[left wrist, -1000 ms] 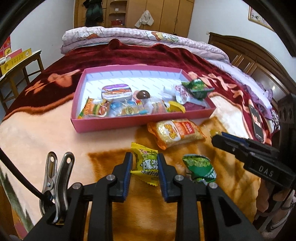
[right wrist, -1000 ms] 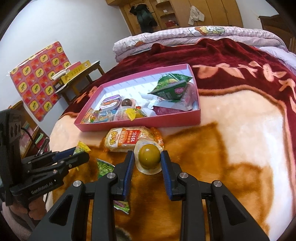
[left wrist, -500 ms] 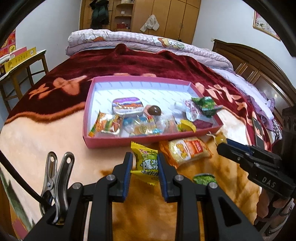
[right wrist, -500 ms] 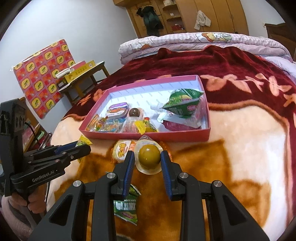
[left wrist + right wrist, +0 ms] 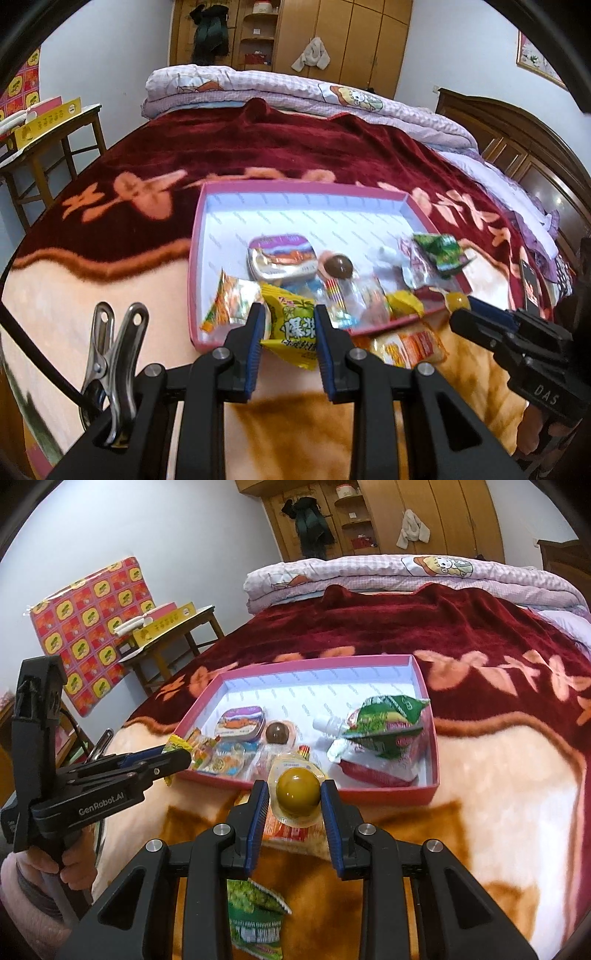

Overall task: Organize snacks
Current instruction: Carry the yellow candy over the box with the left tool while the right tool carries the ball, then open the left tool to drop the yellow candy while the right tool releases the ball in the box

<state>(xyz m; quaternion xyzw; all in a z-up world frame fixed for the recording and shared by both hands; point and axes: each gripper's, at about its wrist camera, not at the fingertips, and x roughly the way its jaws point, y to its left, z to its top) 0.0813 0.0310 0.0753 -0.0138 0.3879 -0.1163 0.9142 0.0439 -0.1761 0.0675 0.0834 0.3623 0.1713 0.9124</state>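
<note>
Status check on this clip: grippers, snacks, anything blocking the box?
Left gripper shut on yellow snack packet. Right gripper shut on jelly cup. Both near pink box front wall. Orange packet and green packet loose on blanket; nothing blocking.

The right gripper (image 5: 294, 802) clamps a yellow jelly cup (image 5: 297, 794) above the pink box's (image 5: 388, 795) near wall — the left gripper (image 5: 173, 757), at left, pinches a yellow packet (image 5: 176, 745).
</note>
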